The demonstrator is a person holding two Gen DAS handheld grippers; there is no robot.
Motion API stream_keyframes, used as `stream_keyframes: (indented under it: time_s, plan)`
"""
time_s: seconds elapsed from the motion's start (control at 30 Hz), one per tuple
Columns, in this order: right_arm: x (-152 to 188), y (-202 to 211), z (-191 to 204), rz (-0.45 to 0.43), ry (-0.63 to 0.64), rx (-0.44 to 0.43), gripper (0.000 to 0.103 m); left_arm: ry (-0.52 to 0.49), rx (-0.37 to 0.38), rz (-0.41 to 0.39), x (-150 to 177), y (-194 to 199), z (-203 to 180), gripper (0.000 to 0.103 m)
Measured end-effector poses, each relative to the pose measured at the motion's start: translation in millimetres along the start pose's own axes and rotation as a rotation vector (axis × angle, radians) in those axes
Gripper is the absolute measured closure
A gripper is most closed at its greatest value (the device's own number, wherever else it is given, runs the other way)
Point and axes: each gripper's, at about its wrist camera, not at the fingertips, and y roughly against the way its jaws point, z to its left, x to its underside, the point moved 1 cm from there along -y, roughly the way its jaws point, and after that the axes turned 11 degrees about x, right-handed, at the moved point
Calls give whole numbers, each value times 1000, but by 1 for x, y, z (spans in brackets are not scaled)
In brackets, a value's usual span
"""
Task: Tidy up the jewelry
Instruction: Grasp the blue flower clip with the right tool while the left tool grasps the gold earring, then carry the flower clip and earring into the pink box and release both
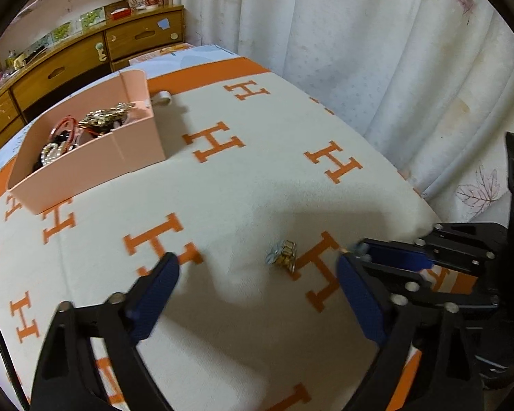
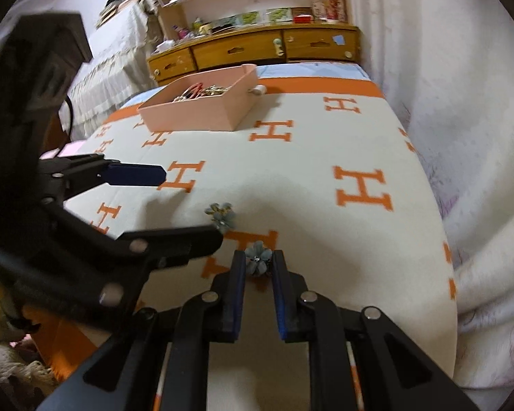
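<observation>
A pink open box holding several pieces of jewelry sits at the far left of the bed; it also shows in the right wrist view. A small blue flower piece with gold parts lies on the blanket between my left gripper's open fingers; it also shows in the right wrist view. My right gripper is shut on a blue flower earring just above the blanket. The left gripper appears at left in the right wrist view, and the right gripper's tip at right in the left wrist view.
A white blanket with orange H letters covers the bed. A small white ring-like item lies behind the box. White curtains hang along the right edge. Wooden drawers with clutter stand beyond the bed.
</observation>
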Motion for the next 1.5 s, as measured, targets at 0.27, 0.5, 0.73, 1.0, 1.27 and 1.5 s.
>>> stream_keyframes:
  time_s: [0.27,0.5,0.73,1.0,1.27,1.5]
  plan:
    - [6,5,-11,3,-41,-17,88,-27,-1,11,-1,-16,-6,81]
    - [3,4,-9,10,-47,-29,88,-15,2,11,2,-10,-7,90]
    - [-8,15,7,-9,-33,-68,88,38,-23,-18,2,28,8,90]
    - [-53,31,32,-48,-20,-133,88,53,-123,-67,-24,102,42,90]
    - [-149,63,50,-179,-73,-230,88,101,-223,-184,-76,180,83,90]
    - [-211,45,67,-194,-139,-271,88,153,-251,-274,-111,198,126,90]
